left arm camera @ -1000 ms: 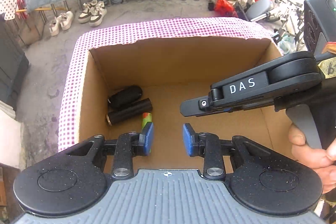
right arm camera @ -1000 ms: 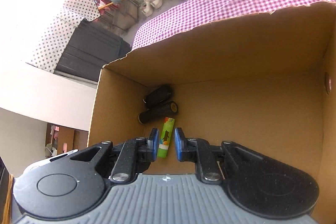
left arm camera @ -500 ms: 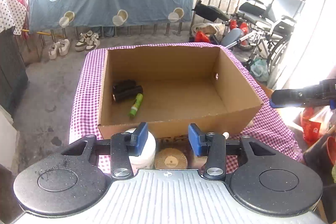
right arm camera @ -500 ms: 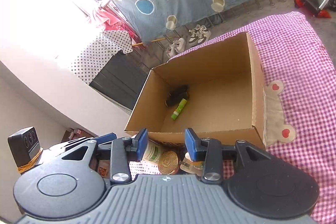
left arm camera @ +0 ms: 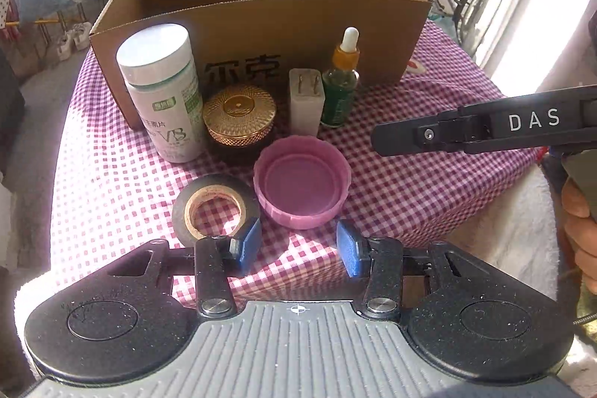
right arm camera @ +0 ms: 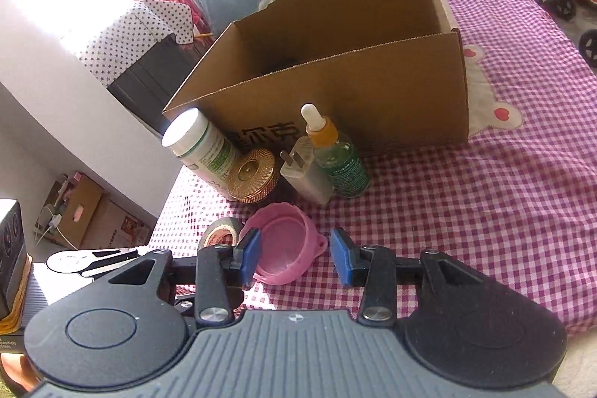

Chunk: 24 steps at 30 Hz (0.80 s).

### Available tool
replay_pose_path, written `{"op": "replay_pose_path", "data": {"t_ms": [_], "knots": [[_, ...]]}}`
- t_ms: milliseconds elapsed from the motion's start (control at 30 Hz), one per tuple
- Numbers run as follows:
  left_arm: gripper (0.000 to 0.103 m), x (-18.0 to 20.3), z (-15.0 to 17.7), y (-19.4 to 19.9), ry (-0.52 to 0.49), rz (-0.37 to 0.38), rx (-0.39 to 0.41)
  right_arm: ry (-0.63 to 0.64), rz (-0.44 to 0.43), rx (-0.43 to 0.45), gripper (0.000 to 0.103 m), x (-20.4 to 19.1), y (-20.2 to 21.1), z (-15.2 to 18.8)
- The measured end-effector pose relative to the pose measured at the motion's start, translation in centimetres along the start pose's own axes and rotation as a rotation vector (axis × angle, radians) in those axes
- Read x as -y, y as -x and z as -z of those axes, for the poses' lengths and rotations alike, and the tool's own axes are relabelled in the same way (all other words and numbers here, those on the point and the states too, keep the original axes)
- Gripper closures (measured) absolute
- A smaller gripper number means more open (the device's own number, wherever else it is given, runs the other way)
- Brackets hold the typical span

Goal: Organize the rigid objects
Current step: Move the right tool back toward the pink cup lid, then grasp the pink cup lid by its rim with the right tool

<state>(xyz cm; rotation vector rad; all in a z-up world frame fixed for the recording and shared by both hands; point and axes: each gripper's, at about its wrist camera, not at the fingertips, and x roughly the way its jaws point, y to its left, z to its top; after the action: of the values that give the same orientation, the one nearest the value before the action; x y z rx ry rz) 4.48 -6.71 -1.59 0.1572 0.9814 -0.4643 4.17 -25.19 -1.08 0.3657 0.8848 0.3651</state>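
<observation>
Both grippers hanging over the table with nothing in them, stuff still lined up outside the box

Left gripper (left arm camera: pixel 297 245) and right gripper (right arm camera: pixel 293 254) both have a moderate gap, nothing between the pads. Pink lid (left arm camera: pixel 302 185) sits at 12 o'clock from the left one, tape roll (left arm camera: pixel 215 207) at 10. Behind them the white bottle (left arm camera: pixel 164 92), gold jar (left arm camera: pixel 238 116), charger (left arm camera: pixel 306 101) and dropper bottle (left arm camera: pixel 341 81) stand in a row against the cardboard box (left arm camera: pixel 261 25) on the checked cloth (left arm camera: pixel 429 181).
</observation>
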Motion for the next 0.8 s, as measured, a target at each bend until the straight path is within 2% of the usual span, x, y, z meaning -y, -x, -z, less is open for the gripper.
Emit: {"op": "replay_pose_path", "data": {"t_ms": [133,333,400,500,800], "knots": [[0.059,0.9,0.1,-1.5,-0.028,-0.012,-0.016,0.077,0.031,-0.02,0.061,-1.4,-1.9,-0.1],[0.059,1.3,-0.5,-2.5,-0.047,-0.03,-0.017,0.158,0.081,-0.053,0.069,-1.9,-4.0,-0.5],[0.059,1.3,-0.7,-2.8,-0.043,-0.023,-0.019,0.174,0.087,-0.062,0.075,-1.9,-4.3,-0.5],[0.059,1.7,-0.6,-2.9,-0.046,-0.008,-0.015,0.173,0.084,-0.086,0.079,-1.5,-4.6,-0.6],[0.058,4.5,-0.6,-3.4,-0.125,0.073,-0.003,0.105,0.128,-0.086,0.08,0.6,-2.2,0.4]]}}
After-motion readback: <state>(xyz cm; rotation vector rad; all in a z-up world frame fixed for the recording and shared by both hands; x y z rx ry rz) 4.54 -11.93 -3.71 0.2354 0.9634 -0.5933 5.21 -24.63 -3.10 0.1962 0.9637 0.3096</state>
